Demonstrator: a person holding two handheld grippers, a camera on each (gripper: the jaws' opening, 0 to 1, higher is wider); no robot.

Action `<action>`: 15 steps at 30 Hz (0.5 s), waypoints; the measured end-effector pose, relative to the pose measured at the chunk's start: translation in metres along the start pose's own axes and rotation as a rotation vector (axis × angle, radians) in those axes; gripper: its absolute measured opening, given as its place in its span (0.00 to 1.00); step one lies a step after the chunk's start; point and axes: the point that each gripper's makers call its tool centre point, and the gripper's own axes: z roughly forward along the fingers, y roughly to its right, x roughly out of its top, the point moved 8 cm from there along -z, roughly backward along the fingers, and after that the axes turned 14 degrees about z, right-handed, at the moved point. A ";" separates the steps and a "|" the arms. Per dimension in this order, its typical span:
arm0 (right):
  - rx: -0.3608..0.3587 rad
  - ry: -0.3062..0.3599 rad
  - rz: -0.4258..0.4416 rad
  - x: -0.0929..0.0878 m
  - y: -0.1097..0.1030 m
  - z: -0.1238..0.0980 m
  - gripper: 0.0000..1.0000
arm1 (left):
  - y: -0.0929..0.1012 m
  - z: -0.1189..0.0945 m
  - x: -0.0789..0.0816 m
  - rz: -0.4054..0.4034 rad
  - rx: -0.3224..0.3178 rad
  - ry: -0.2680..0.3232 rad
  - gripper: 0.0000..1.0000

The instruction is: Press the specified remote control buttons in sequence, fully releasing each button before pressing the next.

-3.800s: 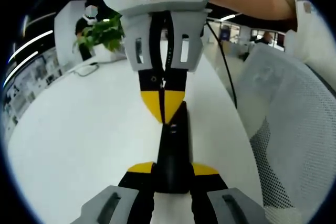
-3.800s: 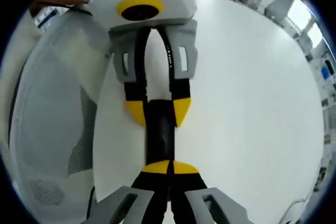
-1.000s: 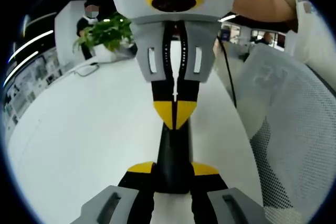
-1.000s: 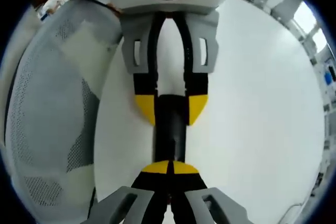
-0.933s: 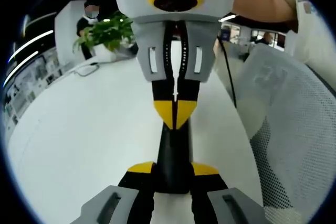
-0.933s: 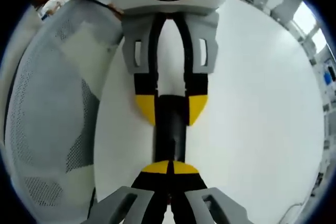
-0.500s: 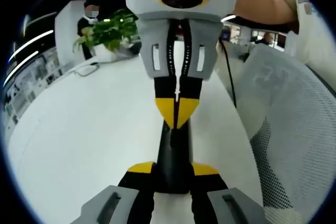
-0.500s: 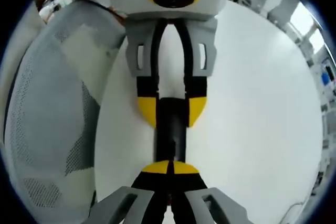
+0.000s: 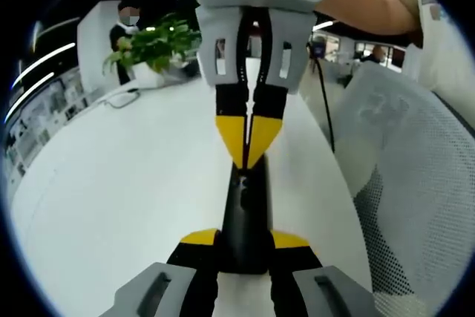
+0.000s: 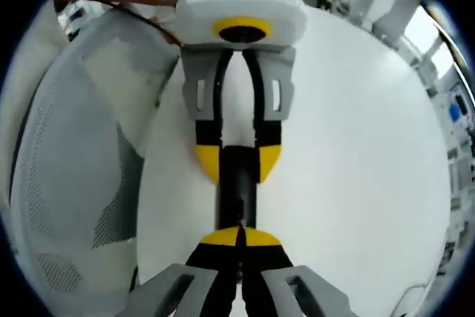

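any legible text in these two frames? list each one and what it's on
"XENSE": on the white housing of the left tongs, seen in the right gripper view; the first letter is unclear.
Remote control buttons: no markings can be read.
Wall panels beyond the white table: print too small and blurred to read.
Nothing else legible.
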 end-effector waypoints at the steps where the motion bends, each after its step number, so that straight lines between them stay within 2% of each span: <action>1: -0.001 0.000 -0.001 0.000 0.000 0.000 0.00 | 0.000 0.000 0.000 0.000 0.000 0.000 0.24; 15: 0.004 -0.006 -0.009 -0.004 -0.004 -0.001 0.00 | 0.000 0.000 0.001 0.000 0.001 -0.001 0.24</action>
